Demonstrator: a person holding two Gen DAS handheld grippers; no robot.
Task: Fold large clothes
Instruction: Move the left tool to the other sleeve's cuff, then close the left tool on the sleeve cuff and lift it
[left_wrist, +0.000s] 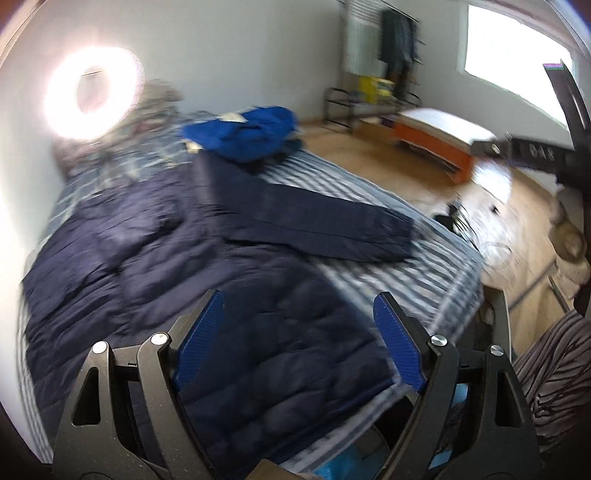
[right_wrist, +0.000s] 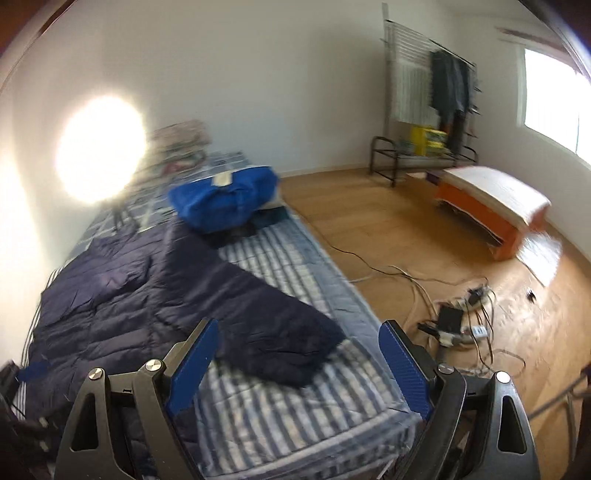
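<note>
The jacket (left_wrist: 147, 266) lies spread flat on the bed (right_wrist: 295, 398), its quilted body under and ahead of my left tongs (left_wrist: 298, 314), and one sleeve (right_wrist: 258, 317) stretched out across the striped cover, its cuff just ahead of my right tongs (right_wrist: 298, 345). Nothing looks folded yet, so I judge I'm at the start: bring that sleeve in over the body.

To do it well, I'd pinch the cuff with the right tongs through both layers, lift only enough to clear the cover, and lay the sleeve straight across the chest. The left tongs should pin the shoulder or hem so the slippery padding doesn't drag along.

Both tongs are released, fingers spread wide, nothing between them. Both hover above the near end of the bed, tilted down and forward, the left over the jacket's hem, the right over bare cover beside the cuff. Further ahead of both, a blue garment (right_wrist: 225, 203) sits bunched up past the jacket. Both views are blurred.
</note>
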